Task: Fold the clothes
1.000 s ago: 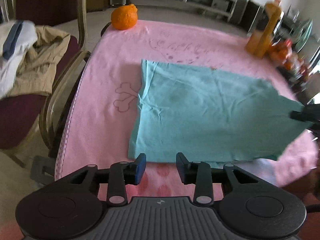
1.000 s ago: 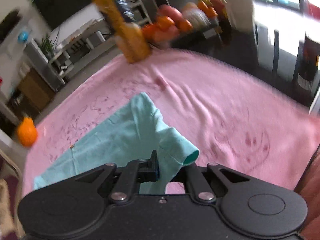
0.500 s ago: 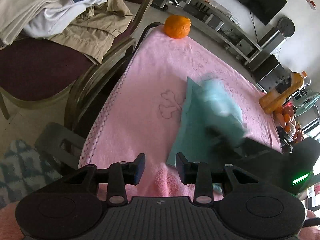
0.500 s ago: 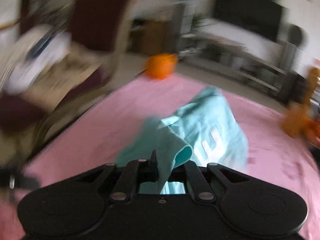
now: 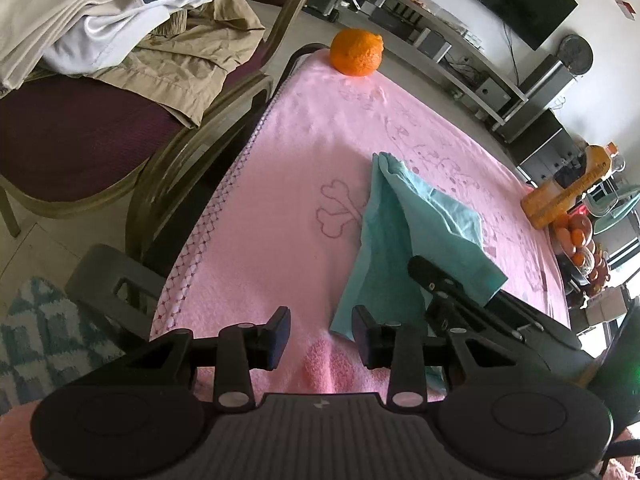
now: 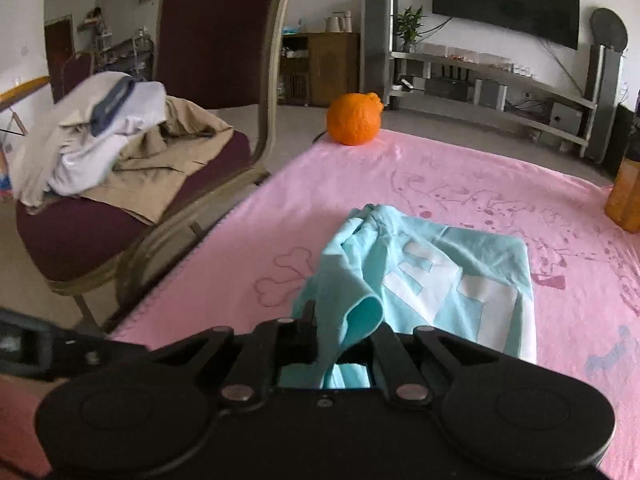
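A teal shirt [image 5: 404, 236] with white letters [image 6: 432, 280] lies on the pink cloth-covered table [image 5: 304, 152], its right side pulled over to the left. My right gripper [image 6: 340, 334] is shut on a fold of the shirt at its near edge and shows in the left wrist view [image 5: 444, 292]. My left gripper [image 5: 320, 334] is open and empty above the table's near edge, with the shirt's near left corner just beyond its right finger.
An orange [image 5: 356, 52] sits at the table's far left corner. A chair [image 5: 80, 120] heaped with clothes [image 6: 104, 148] stands left of the table. An orange juice bottle [image 5: 564, 196] and a bowl of fruit [image 5: 576, 232] stand at the right edge.
My right gripper has carried the shirt's right edge across to the left, folding the shirt over. My left gripper has drawn back and tilted left, still open.
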`<state>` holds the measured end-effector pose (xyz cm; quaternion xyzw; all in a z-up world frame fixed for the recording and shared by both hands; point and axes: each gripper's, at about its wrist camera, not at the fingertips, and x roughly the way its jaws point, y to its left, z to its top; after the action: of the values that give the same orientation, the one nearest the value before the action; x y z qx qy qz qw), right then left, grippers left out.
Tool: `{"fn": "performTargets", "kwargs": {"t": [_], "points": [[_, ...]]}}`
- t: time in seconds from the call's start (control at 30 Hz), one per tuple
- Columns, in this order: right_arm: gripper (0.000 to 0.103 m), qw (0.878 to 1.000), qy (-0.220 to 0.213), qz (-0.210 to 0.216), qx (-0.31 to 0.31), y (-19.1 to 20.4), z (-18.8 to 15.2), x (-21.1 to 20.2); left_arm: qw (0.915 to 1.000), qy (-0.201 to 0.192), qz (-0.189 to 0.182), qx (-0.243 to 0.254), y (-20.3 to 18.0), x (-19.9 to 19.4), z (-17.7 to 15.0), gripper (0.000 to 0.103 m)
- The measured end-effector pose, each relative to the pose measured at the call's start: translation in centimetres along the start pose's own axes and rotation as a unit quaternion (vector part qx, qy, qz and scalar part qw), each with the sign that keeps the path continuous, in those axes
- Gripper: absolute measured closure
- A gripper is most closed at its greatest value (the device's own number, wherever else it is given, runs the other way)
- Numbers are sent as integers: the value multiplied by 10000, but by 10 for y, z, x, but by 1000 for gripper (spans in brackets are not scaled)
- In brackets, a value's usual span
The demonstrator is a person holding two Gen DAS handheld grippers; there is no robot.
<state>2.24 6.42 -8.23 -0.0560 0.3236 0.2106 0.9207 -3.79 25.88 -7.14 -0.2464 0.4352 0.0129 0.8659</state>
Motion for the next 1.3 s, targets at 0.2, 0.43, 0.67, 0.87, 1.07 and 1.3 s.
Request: {"fn": "performTargets", "kwargs": {"t": [0.2,0.43,0.67,0.87,1.07,1.3], "points": [[91,9971,364,424,-521,10,-3,14,9998,-110,138,-64,2,0,1,69],[70,9820,802,1711,49,-36,1,-23,9993,-225,303,-19,-3,2,2,74],[66,9805,673,1103,1483,-135,-14,-58,9923,-70,335,1189,-64,33,4,93],[88,9871,783,908,1063,-137,-33,-32,9643,435,903,2451,-109,86,-10,91],[85,9909,1256,460,-179,-126,-52,-22,9468,545,1234,2922,-103,91,-28,83],[82,9869,963,567,1161,-176,-10,-70,9668,-516,666,2413,-108,31,1,84]]}}
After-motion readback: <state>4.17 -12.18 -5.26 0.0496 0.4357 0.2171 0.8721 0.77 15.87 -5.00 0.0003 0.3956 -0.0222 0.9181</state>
